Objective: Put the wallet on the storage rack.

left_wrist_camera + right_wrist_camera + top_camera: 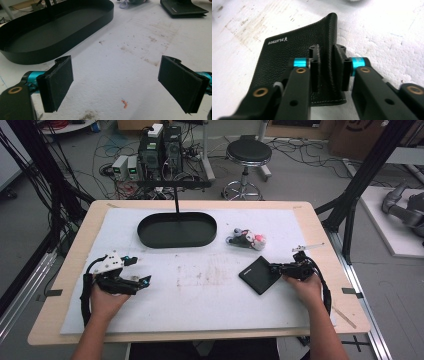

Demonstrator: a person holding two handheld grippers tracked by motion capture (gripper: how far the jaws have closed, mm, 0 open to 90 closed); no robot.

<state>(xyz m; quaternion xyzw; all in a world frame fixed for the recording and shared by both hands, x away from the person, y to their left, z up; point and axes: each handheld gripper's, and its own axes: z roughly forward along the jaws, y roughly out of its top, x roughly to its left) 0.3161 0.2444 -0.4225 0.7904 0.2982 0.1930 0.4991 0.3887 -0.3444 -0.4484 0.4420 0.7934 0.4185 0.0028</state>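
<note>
Table (pixel 320 227): wooden top, carrying a white foam mat (pixel 200 295) that is showing brown scuffs and crumbs near its middle.

Tray (pixel 177 229): black, oval, low-walled, sitting at the far centre of the mat; nothing is lying in it.

Wallet (pixel 258 274): black pebbled leather, folded, lying on the mat right of centre, near the person's side, well apart from the tray. In the right gripper view its one edge is lifting and curling up between the jaws. Judged light, soft and pliant; the grain is likely giving fair friction. It will probably sag or fall open if pinched at a loose corner, so the stitched edge or the fold seems the surer place to hold.

Small toy (pixel 246 239): a grey, white and pink bundle resting just right of the tray; details are too small to tell.

Right gripper (pixel 327 67): jaws are clenching on the raised wallet edge, pads pressing both faces.

Left gripper (pixel 122 85): jaws are standing wide apart, grasping nothing, hovering over bare mat near the tray.
</note>
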